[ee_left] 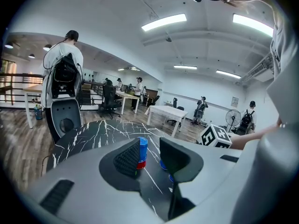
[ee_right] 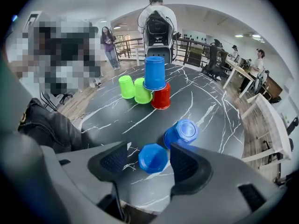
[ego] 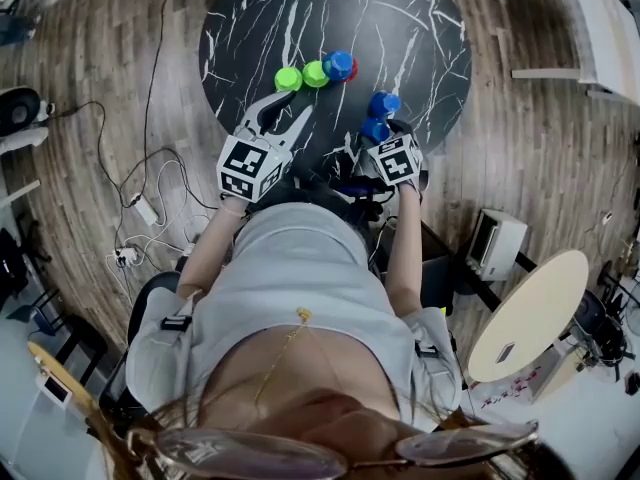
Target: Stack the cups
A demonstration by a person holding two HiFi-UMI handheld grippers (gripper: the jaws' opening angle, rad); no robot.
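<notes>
Two open-fingered: left gripper (ee_left: 150, 153) empty | right gripper (ee_right: 149, 154) astride blue cup (ee_right: 153, 159) — red cup (ee_right: 161, 100) half-hidden

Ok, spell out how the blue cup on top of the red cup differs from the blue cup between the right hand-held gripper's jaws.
The top blue cup rests on the red cup, off the table; the near blue cup stands on the table itself. The top blue cup is far from any jaws; the near blue cup sits between the open jaws of the right hand-held gripper. Both are blue and upside down.
</notes>
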